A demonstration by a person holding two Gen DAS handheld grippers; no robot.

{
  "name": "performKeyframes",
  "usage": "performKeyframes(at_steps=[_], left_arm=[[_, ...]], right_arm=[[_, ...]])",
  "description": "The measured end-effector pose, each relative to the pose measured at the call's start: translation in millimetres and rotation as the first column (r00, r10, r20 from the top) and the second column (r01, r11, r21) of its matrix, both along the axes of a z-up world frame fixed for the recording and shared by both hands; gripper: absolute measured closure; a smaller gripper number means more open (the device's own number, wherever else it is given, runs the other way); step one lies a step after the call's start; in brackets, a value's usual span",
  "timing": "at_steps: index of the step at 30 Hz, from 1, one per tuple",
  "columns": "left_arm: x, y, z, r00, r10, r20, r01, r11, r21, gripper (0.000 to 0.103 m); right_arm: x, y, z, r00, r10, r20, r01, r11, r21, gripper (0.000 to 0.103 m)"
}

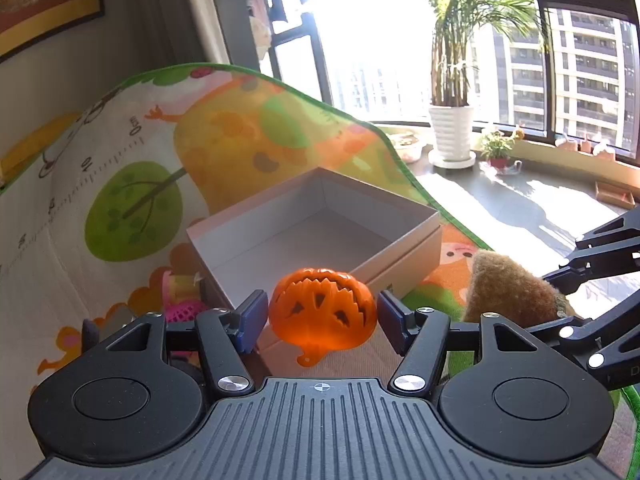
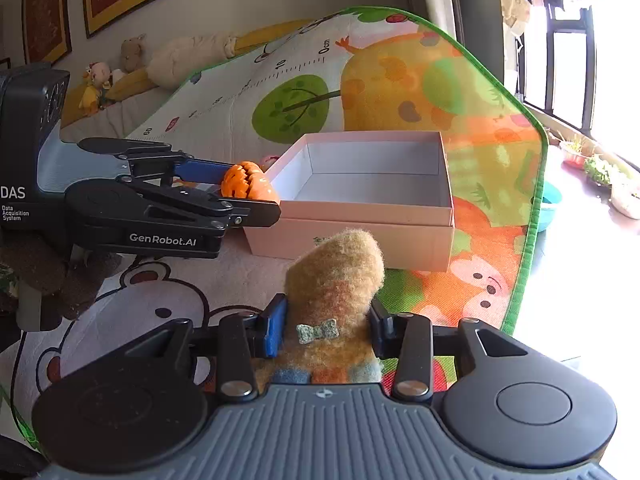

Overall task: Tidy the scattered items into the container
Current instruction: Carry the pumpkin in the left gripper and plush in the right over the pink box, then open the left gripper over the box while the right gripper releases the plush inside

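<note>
Over the play mat (image 2: pixel 472 92), left tool (image 1: pixel 322 316) grips pumpkin (image 1: pixel 322 312), right tool (image 2: pixel 326 332) grips plush (image 2: pixel 336 280).

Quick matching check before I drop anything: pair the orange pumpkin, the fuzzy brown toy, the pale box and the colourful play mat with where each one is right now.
Things:
1. translucent orange plastic jack-o'-lantern pumpkin
2. fuzzy brown felted toy with a small bow
3. pale pink cardboard box
4. colourful cartoon play mat

States:
A. lies under the box
B. held in the right claw
C. open, nothing inside
D. held in the left claw

Pairs: 1-D, 2-B, 3-C, 4-A
</note>
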State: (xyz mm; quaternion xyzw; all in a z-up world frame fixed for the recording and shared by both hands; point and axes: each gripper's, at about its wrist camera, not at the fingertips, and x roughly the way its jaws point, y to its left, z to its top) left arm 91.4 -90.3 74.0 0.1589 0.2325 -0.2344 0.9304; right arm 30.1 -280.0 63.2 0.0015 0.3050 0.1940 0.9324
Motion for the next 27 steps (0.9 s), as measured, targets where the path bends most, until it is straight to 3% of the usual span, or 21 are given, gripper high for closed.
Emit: performKeyframes(at_steps=[8,9,10,13,14,21,27], left_arm=[[74,-8,12,0.998,0.017,0.064,-0.013,0.998,-0.055,0.035],[85,-6,12,0.999,0.017,0.043,-0.014,0.997,-0.072,0.023],[95,-2,12,1.000,0.023,0.017,-0.022,0.996,-0.088,0.018],[97,17,16,0.997,0.075,0.008,-0.073,0.992,-0.104,0.011],[90,26,19,0.996,0.084,0.014,-0.082,0.990,-0.113,0.007],[11,80,12,0.981,0.188,0.053,-0.186,0.981,-0.055,0.005],[-32,119,-25,0.955,0.293,-0.054,-0.294,0.956,-0.021,0.004]], right_arm=[[98,3,49,0.994,-0.034,0.104,0.037,0.999,-0.022,0.062],[114,5,54,0.991,-0.031,0.127,0.034,0.999,-0.014,0.057],[126,5,56,0.991,-0.029,0.132,0.030,1.000,-0.007,0.041],[157,6,57,0.990,-0.071,0.119,0.072,0.997,-0.002,0.035],[158,6,55,0.990,-0.075,0.117,0.075,0.997,0.003,0.035],[116,22,26,0.995,-0.023,0.094,0.024,1.000,-0.007,0.035],[64,56,7,0.993,0.085,0.087,-0.080,0.994,-0.068,0.035]])
